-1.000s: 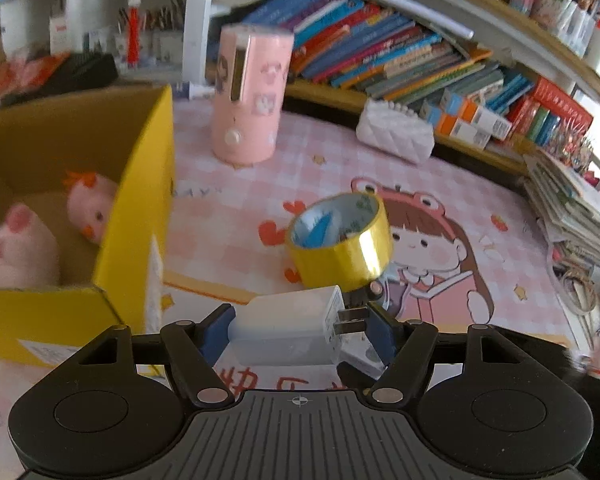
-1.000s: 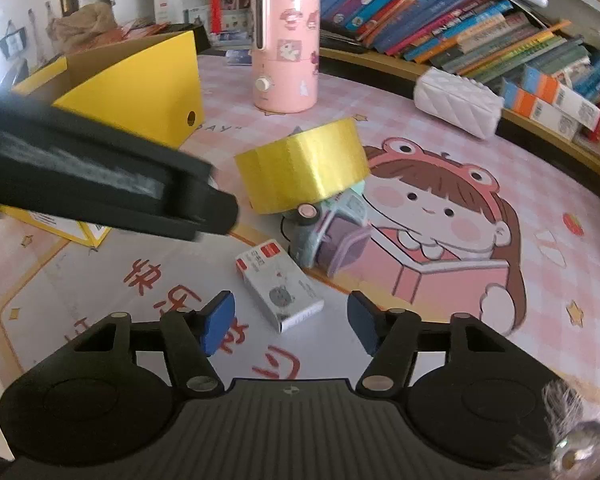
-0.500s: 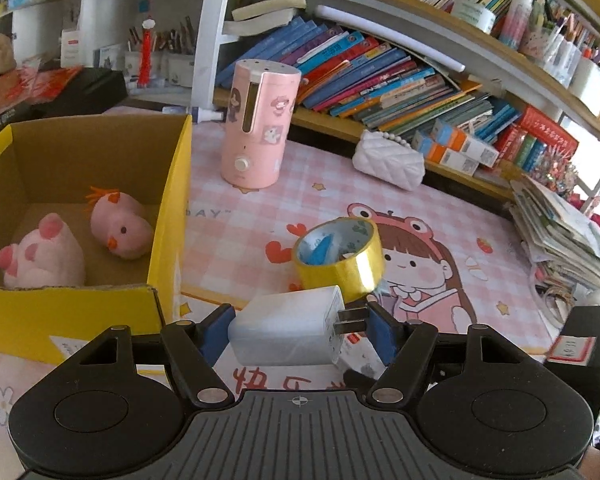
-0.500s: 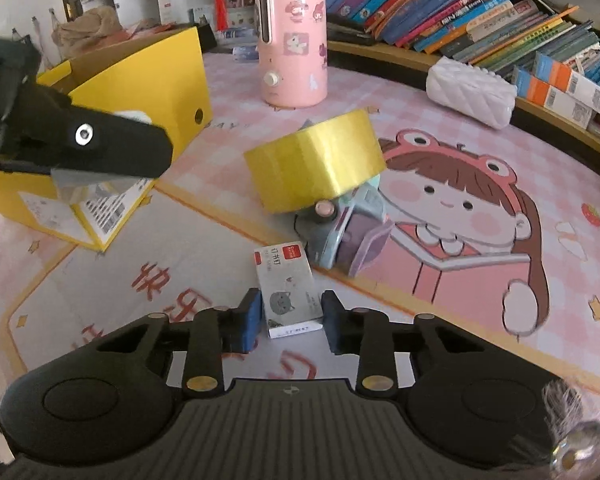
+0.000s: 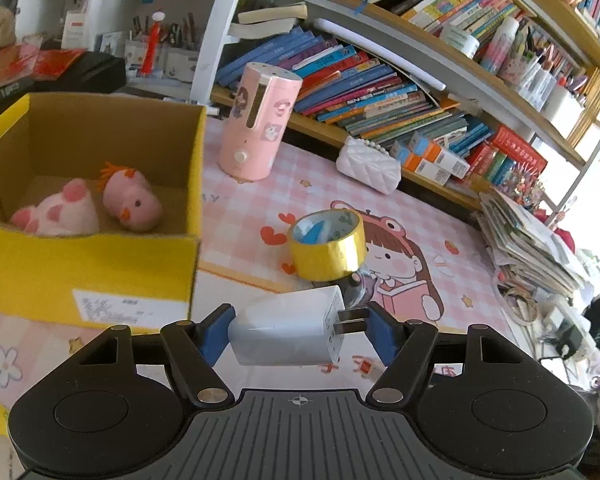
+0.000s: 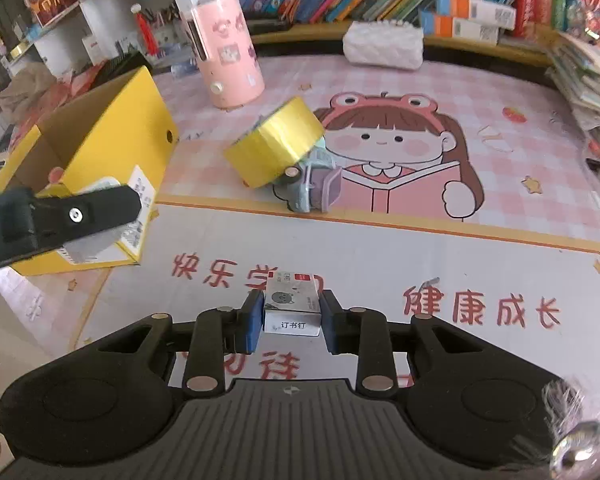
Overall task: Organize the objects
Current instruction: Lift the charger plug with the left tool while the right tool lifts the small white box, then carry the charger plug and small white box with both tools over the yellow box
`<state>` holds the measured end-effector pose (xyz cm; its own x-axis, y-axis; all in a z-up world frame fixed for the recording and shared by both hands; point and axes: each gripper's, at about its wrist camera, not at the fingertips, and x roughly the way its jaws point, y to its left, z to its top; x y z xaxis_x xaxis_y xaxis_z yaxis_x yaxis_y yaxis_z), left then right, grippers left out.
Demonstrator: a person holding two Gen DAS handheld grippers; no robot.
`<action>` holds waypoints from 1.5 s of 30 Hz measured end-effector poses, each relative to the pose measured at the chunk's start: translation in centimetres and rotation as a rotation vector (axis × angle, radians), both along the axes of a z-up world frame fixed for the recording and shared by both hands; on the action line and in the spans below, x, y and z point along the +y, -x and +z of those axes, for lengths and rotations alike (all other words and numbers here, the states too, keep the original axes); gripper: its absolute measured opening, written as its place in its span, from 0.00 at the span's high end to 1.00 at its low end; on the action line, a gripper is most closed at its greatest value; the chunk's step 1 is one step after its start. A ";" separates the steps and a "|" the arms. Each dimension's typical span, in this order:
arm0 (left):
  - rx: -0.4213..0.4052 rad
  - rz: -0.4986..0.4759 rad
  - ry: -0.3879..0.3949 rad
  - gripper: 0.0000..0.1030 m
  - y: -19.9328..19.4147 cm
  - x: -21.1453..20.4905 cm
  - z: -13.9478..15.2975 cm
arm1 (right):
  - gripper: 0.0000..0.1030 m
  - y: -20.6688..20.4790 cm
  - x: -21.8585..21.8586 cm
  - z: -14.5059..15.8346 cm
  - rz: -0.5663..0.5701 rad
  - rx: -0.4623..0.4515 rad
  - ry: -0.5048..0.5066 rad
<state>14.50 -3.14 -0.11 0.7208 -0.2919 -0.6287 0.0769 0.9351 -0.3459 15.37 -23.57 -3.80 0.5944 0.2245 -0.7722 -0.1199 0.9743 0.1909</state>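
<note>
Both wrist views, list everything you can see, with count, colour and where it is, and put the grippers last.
Cardboard box: one, yellow, left on the mat.
Plush toys: two, pink, inside the box.
Tape roll: one, gold, mid-mat, leaning on the toy car.
Toy car: one, grey-blue and purple, under the tape's edge.
Cylinder container: one, pink, upright behind the box.
Quilted pouch: one, white, by the shelf.
Books: many, mixed colours, shelf at the back.
Paper stack: one, far right.
Charger plug: one, white, in the left gripper.
Staple box: one, white, in the right gripper.
</note>
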 end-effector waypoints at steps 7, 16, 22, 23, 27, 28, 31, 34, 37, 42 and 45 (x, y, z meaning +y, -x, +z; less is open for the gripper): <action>-0.003 0.023 0.036 0.32 2.7 3.2 0.2 | 0.73 3.4 2.4 2.6 -0.009 -0.089 0.032; 0.005 0.075 0.045 0.32 6.8 8.0 0.3 | 0.73 6.6 7.1 3.4 0.037 -0.091 0.026; 0.011 0.100 0.048 0.32 9.5 10.7 0.0 | 0.73 8.8 9.3 2.7 0.046 -0.063 0.004; 0.012 0.103 0.048 0.32 9.9 11.1 0.0 | 0.73 9.2 9.7 2.5 0.049 -0.057 0.001; 0.016 0.107 0.046 0.32 11.1 12.2 -0.1 | 0.73 10.6 11.2 2.2 0.060 -0.044 -0.006; 0.017 0.109 0.045 0.32 11.4 12.4 -0.1 | 0.73 10.9 11.4 2.2 0.063 -0.044 -0.007; 0.021 0.109 0.043 0.32 12.2 13.3 -0.1 | 0.73 11.7 12.4 1.9 0.070 -0.037 -0.010; 0.024 0.118 0.037 0.32 12.9 14.2 -0.1 | 0.73 12.4 13.4 1.7 0.075 -0.032 -0.014; 0.021 0.129 0.033 0.32 13.5 15.1 0.1 | 0.73 13.0 14.2 1.7 0.078 -0.030 -0.017; 0.000 0.152 0.029 0.32 14.7 16.6 0.5 | 0.73 13.7 15.8 1.9 0.100 -0.039 -0.020; -0.006 0.174 0.030 0.32 15.3 17.6 0.7 | 0.73 13.9 16.8 2.1 0.121 -0.048 -0.019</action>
